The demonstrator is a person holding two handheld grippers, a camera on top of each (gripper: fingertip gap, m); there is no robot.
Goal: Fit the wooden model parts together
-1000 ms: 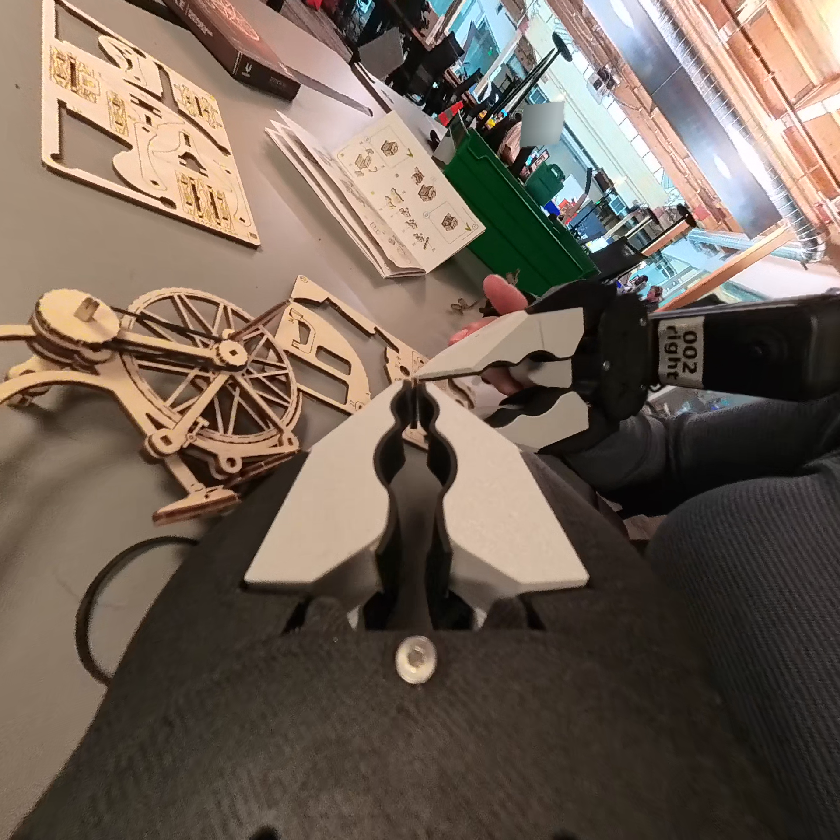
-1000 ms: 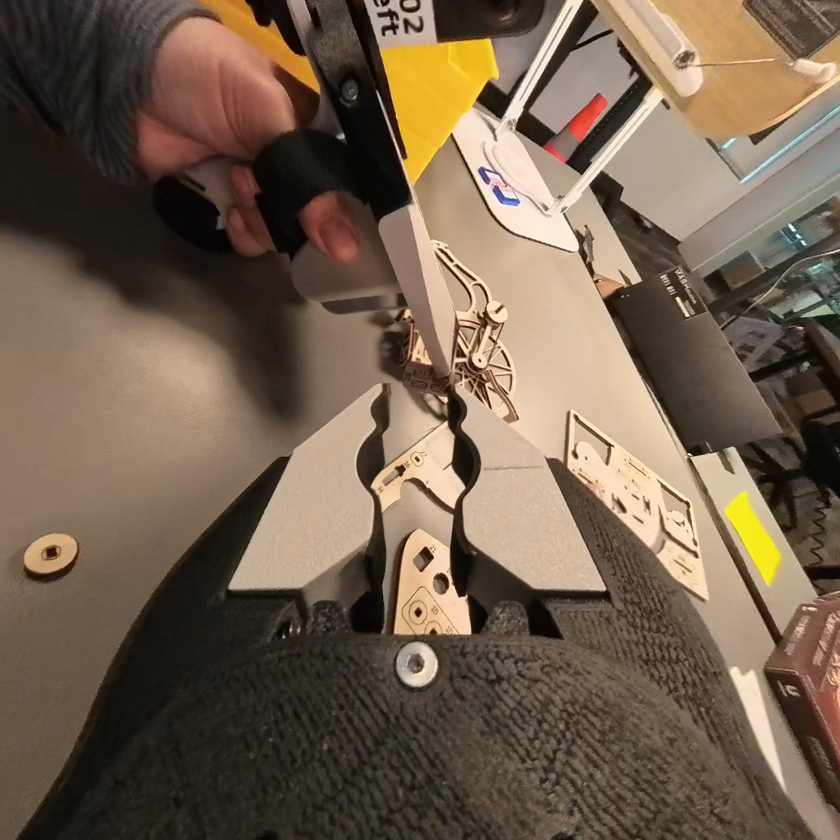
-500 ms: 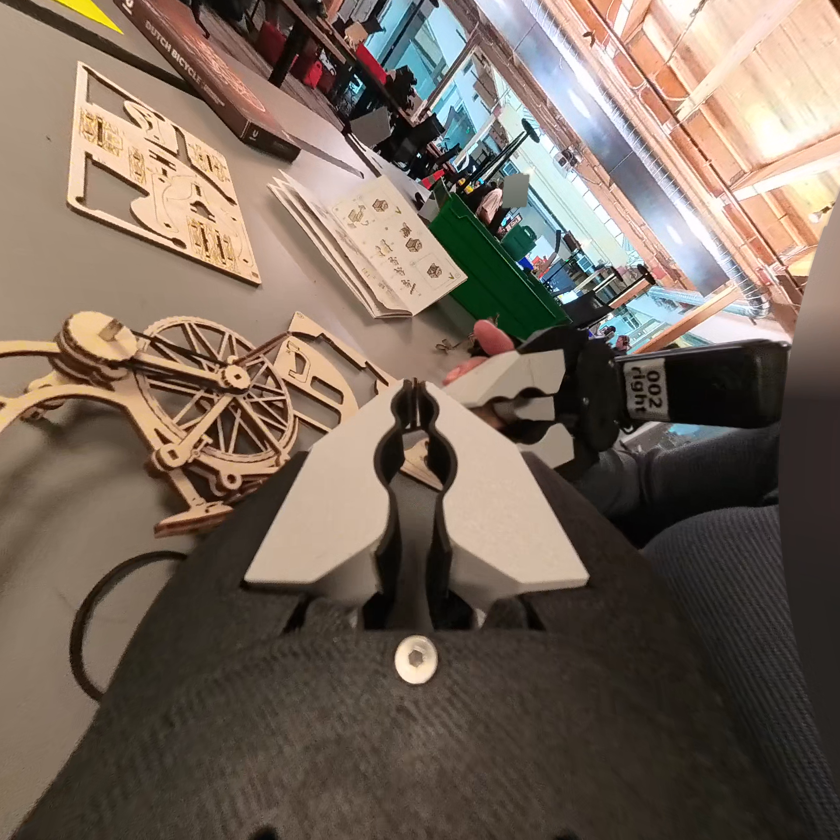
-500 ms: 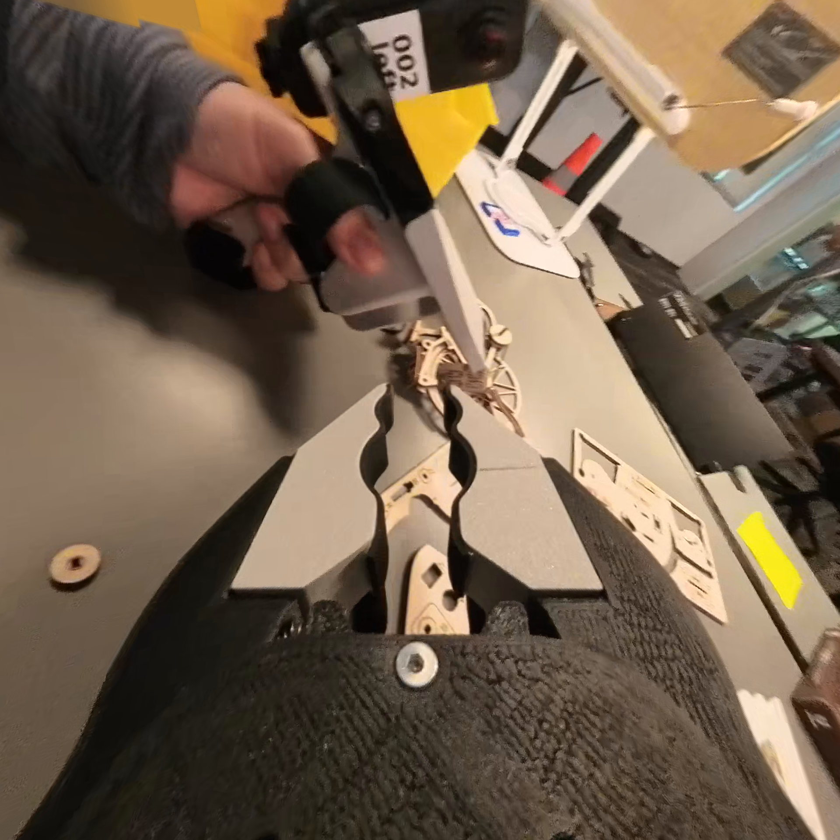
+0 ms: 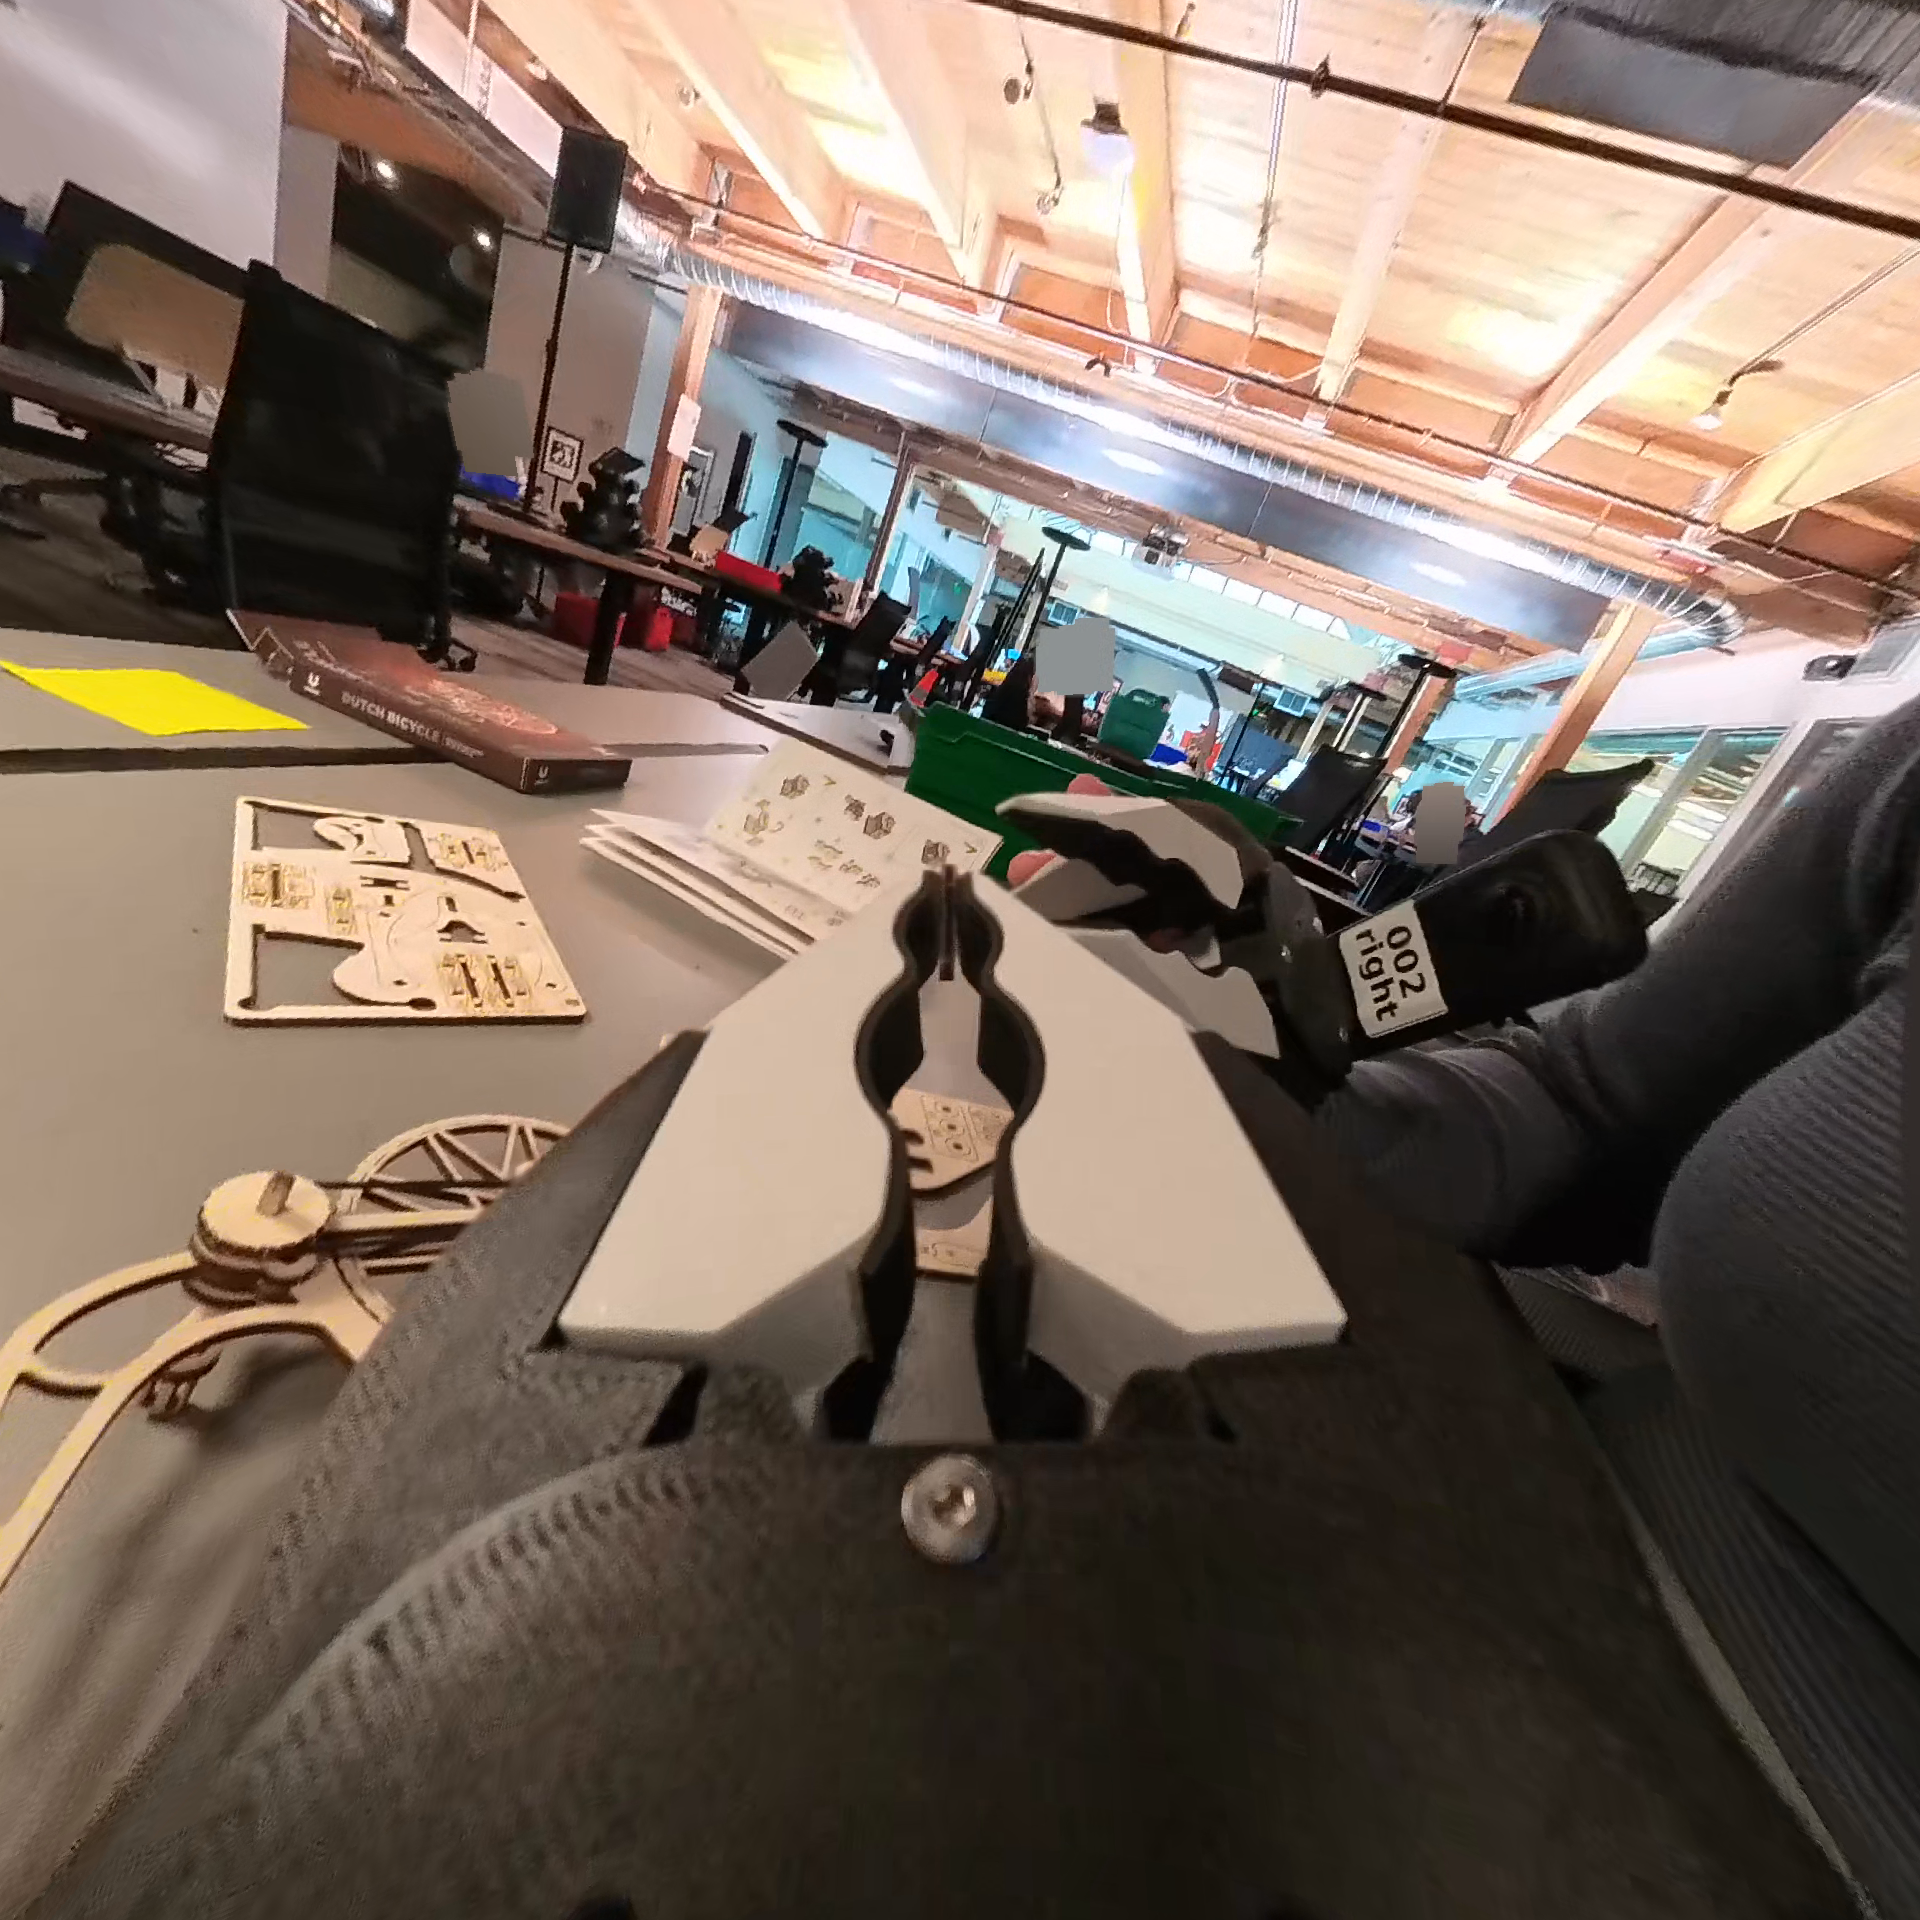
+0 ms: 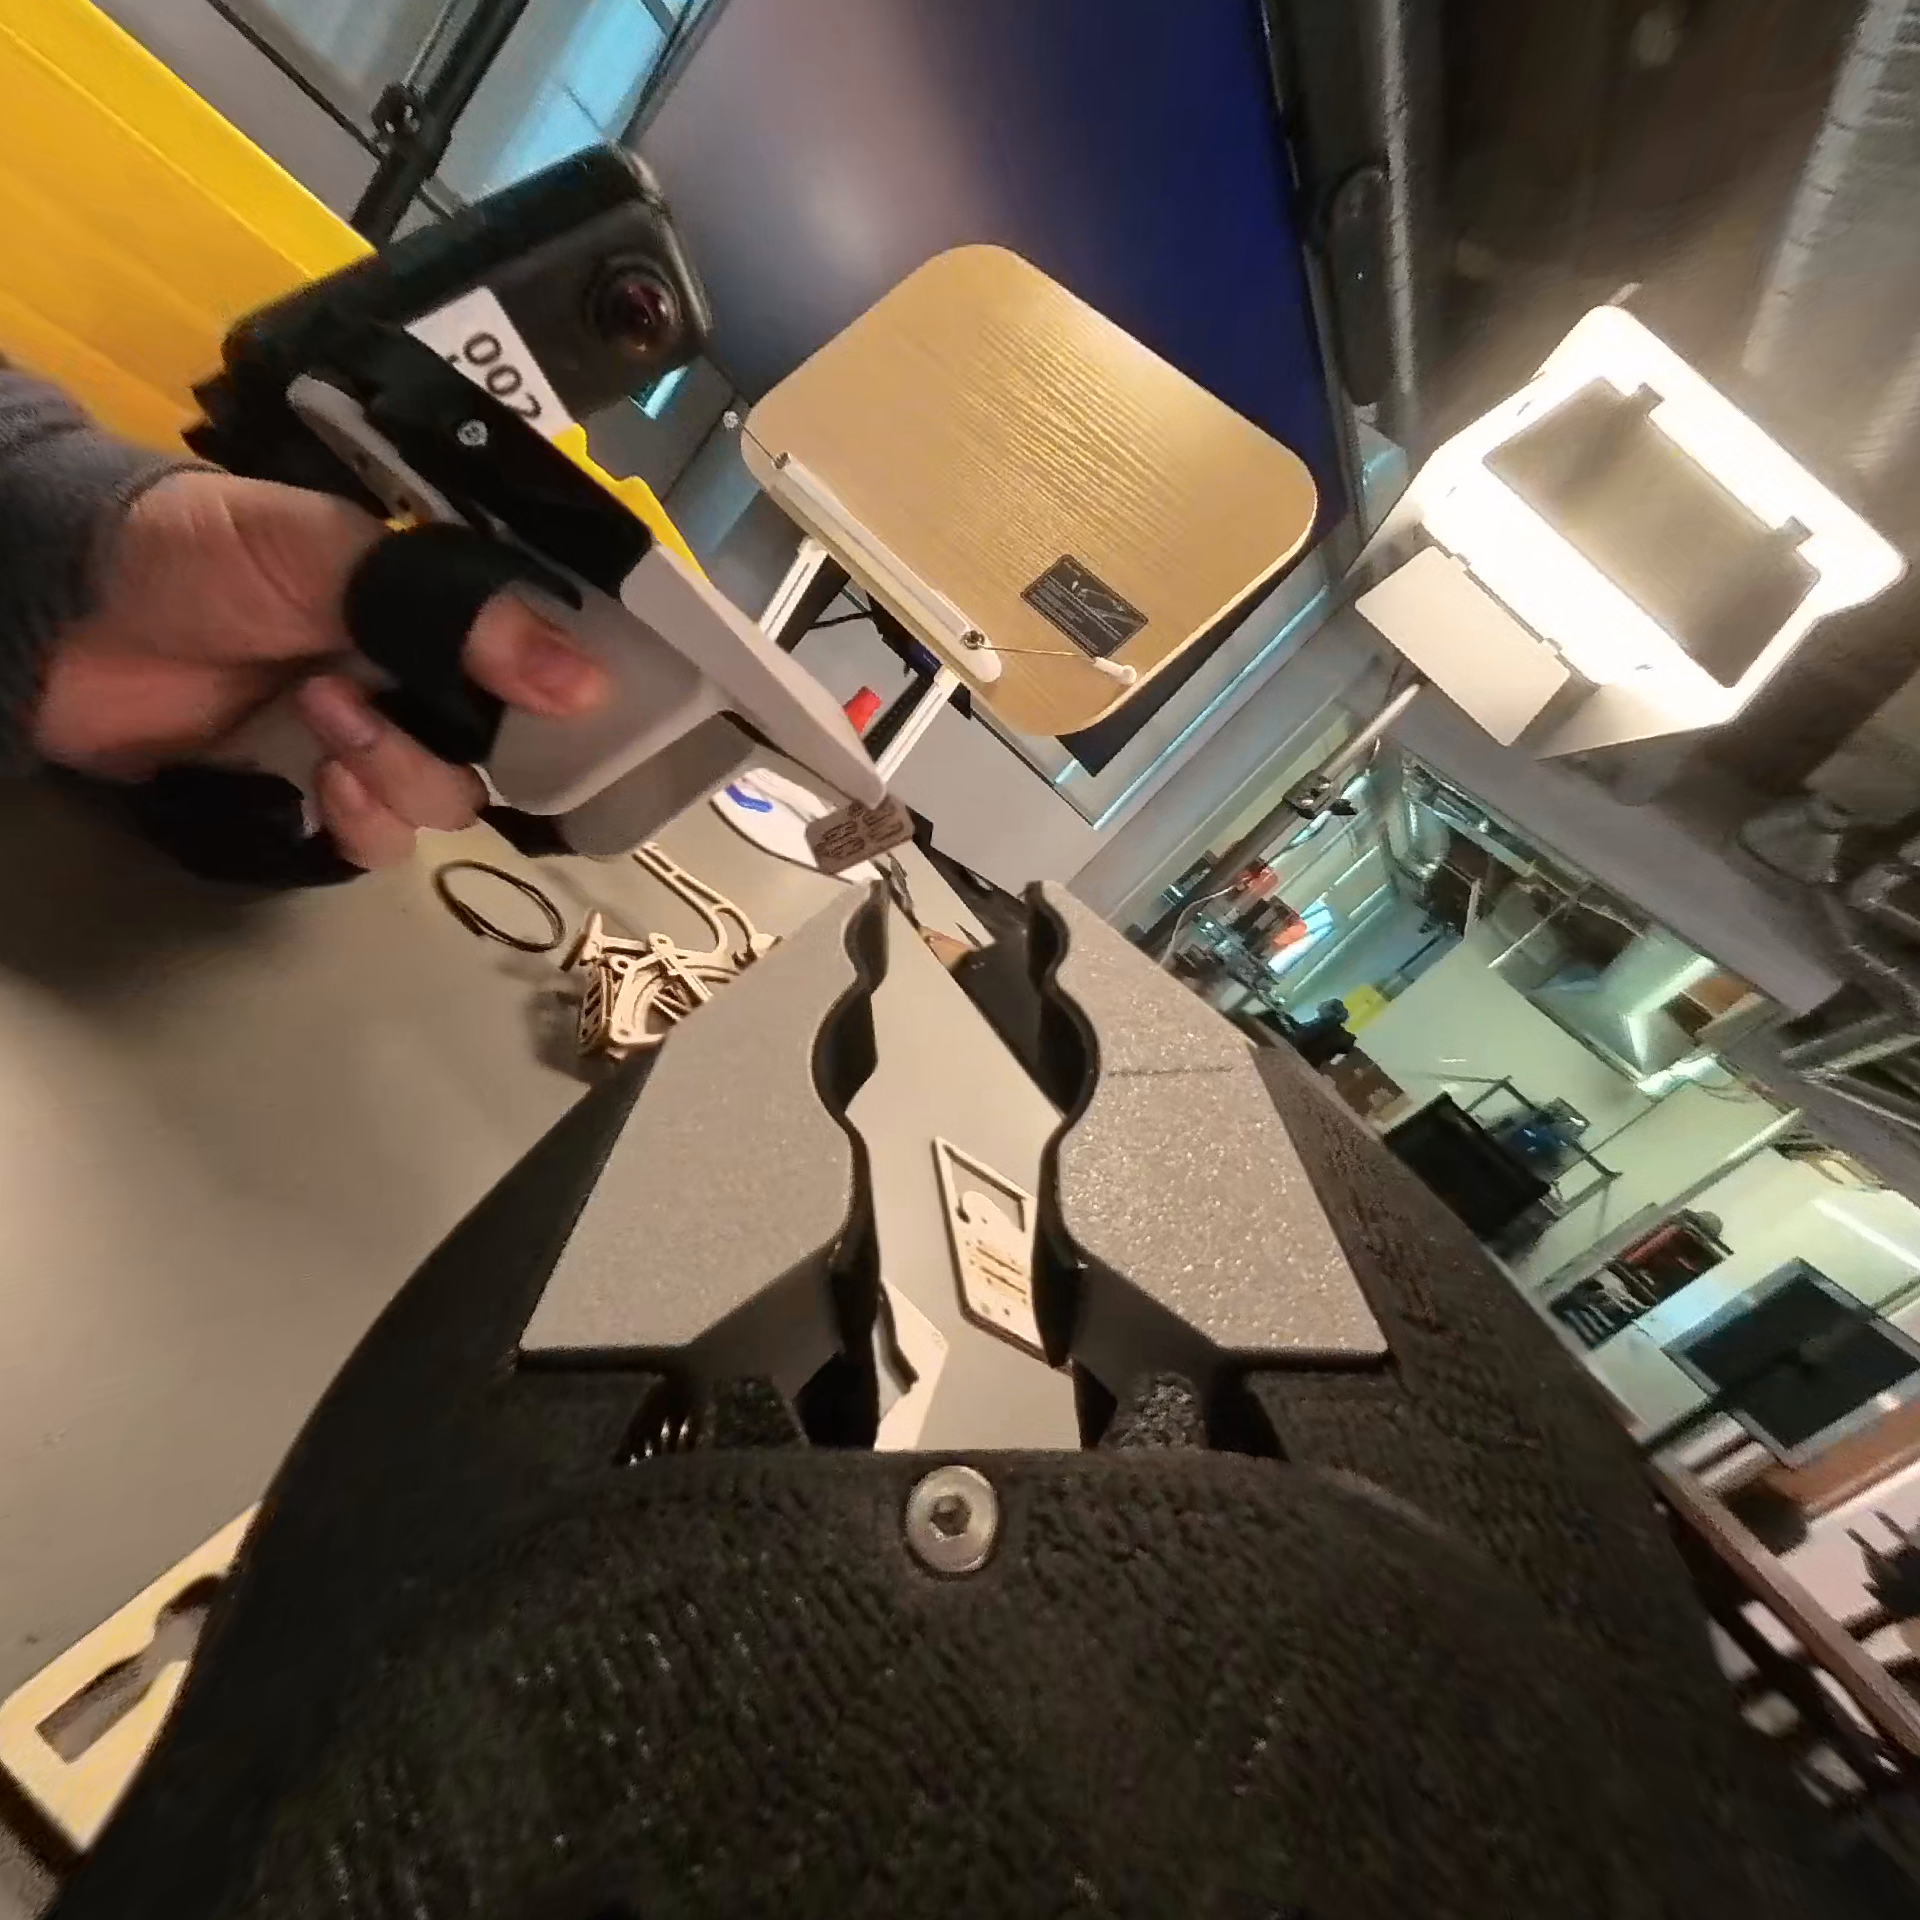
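A partly built wooden bicycle [image 5: 260,1247] lies on the bench [image 5: 104,935], and a cut-out sheet [image 5: 384,925] lies beyond it. The left gripper [image 5: 945,883] pinches a small flat wooden piece [image 6: 862,831] in the air; the right gripper [image 6: 956,904] is spread, empty. Much fitting seems left.

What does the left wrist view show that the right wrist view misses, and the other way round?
Only the left wrist view: an open booklet, a dark box and a green bin.

Only the right wrist view: a black ring on the table, a tan board and a glowing white lamp.

Both: the wooden bicycle, the left claw pinching a small wooden piece, and the open right claw.
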